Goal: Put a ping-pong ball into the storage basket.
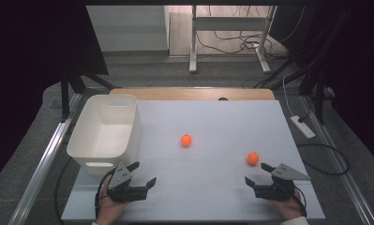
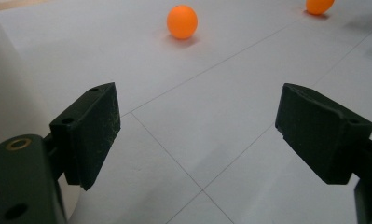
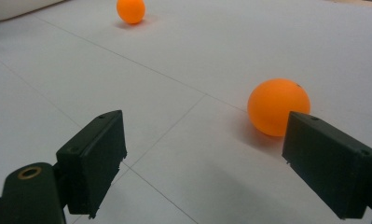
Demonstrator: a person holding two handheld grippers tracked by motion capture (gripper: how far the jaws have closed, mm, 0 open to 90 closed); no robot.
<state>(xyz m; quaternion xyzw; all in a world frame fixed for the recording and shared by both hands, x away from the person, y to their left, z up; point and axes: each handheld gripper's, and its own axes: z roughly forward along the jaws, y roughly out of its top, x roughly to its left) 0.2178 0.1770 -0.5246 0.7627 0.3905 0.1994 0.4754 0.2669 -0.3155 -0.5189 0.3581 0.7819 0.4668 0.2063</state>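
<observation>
In the high view, we are holding the left gripper (image 1: 145, 174) low at the near left of the white mat (image 1: 213, 126), its jaws standing wide apart with nothing between them. The bin (image 1: 105, 133) is sitting just beyond it at the mat's left edge. We are holding the right gripper (image 1: 258, 173) at the near right, its jaws also spread and empty. The near ball (image 1: 253, 158) is lying on the mat just beyond the right gripper, close to its far jaw and not touching it. The far ball (image 1: 186, 140) is resting near the mat's middle, well apart from both grippers, ahead and to the right of the left one.

In the left gripper view, we are looking between the parted jaws at bare mat. The far ball (image 2: 182, 21) is lying well ahead, slightly left of centre, and the near ball (image 2: 320, 5) is showing at the top right edge.

In the right gripper view, the jaws are gaping and gripping nothing. The near ball (image 3: 278, 105) is sitting just ahead of the right-hand jaw, outside the gap, while the far ball (image 3: 131, 10) is lying far ahead on the left.
</observation>
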